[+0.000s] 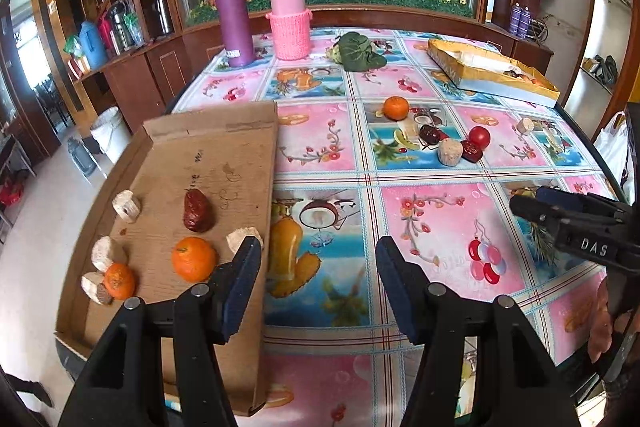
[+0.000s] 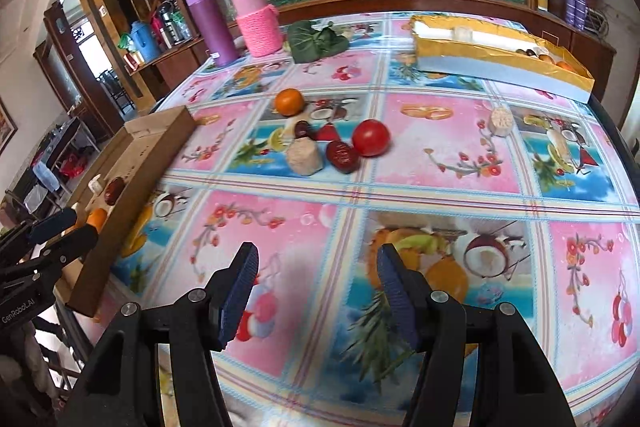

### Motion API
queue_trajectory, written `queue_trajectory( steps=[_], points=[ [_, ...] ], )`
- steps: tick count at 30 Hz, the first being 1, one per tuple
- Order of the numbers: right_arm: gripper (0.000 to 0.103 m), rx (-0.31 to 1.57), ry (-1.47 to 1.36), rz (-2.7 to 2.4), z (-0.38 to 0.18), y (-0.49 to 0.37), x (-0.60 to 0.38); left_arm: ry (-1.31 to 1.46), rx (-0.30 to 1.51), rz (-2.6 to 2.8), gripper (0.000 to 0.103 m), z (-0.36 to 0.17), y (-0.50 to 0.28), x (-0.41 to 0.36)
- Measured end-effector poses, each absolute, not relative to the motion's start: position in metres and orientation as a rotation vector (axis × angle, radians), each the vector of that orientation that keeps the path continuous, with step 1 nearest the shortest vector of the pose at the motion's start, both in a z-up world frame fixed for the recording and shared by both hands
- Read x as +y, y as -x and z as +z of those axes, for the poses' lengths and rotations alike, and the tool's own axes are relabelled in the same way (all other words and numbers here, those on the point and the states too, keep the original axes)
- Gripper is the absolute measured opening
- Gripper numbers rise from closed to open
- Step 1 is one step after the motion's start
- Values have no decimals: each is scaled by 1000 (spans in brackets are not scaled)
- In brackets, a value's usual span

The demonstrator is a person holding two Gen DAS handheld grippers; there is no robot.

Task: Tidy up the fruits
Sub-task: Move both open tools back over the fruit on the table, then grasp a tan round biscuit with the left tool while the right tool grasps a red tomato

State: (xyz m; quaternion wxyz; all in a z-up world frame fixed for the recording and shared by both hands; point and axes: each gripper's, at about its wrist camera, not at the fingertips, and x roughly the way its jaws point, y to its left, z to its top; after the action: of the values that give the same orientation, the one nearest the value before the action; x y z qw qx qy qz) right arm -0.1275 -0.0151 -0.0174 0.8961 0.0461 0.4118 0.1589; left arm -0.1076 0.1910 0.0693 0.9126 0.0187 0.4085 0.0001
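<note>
My left gripper (image 1: 318, 255) is wide open and holds nothing. My right gripper (image 2: 316, 263) is wide open too, with only the flowery tablecloth (image 2: 440, 167) under it.

Close to my left side is the flat cardboard tray (image 1: 240, 131). Some fruit is in it — a big orange (image 1: 194, 259), a smaller orange (image 1: 119, 281), a dark red date (image 1: 197, 211) and a few pale round chunks (image 1: 127, 207). So I think part of the job is done.

Farther out, in the middle of the table, more fruit sits loose. I see a red tomato (image 2: 371, 137), a dark date (image 2: 342, 156) just beside it, a pale chunk (image 2: 305, 157), another date (image 2: 303, 129) behind that, and an orange (image 2: 289, 101). One more pale chunk (image 2: 501, 121) lies apart on the right. I think these are left to sort.

At the far side is a gold box (image 2: 500, 63) with some fruit at one end — I cannot tell which kinds. Behind it all stand a purple bottle (image 1: 233, 17), a pink bottle (image 1: 289, 21) and a green leafy bundle (image 1: 360, 53).
</note>
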Motion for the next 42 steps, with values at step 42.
queue_trajectory(
  steps=[42],
  points=[
    [34, 854, -240, 224, -31, 11, -51, -27, 884, -374, 27, 14, -34, 76]
  ],
)
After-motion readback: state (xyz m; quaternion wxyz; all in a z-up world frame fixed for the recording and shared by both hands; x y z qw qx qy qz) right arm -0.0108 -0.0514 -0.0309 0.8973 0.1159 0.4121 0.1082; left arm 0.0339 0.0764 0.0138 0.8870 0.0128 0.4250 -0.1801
